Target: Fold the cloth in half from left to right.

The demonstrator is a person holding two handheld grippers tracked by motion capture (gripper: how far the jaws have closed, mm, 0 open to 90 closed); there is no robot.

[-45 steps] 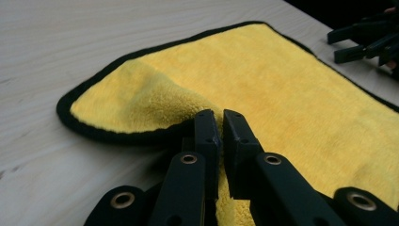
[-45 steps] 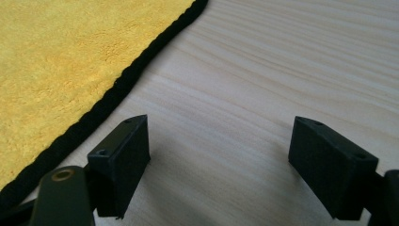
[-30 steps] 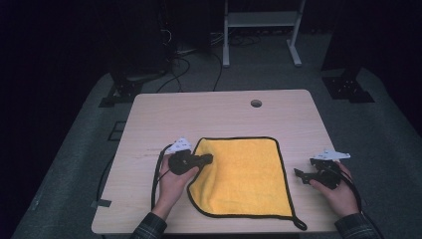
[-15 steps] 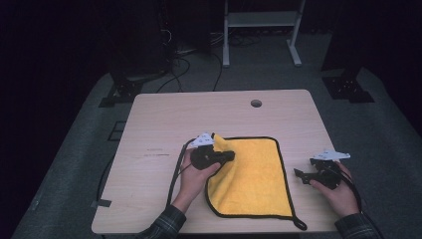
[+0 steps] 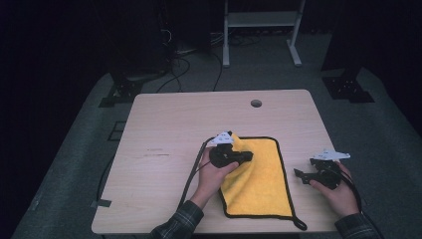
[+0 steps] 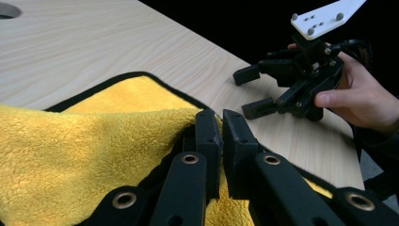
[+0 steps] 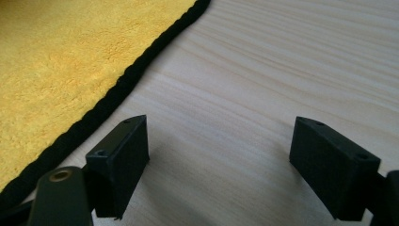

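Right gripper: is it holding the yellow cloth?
No: the right gripper has its jaws open over bare table, with the yellow cloth off to one side.

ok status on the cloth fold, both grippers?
Left gripper shut on yellow cloth edge, lifted over the rest. Right gripper open, off the cloth, over bare table. Nothing in the way.

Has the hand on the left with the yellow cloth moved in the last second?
Yes. The left gripper, shut on the yellow cloth, has carried its edge rightward, toward the still right gripper.
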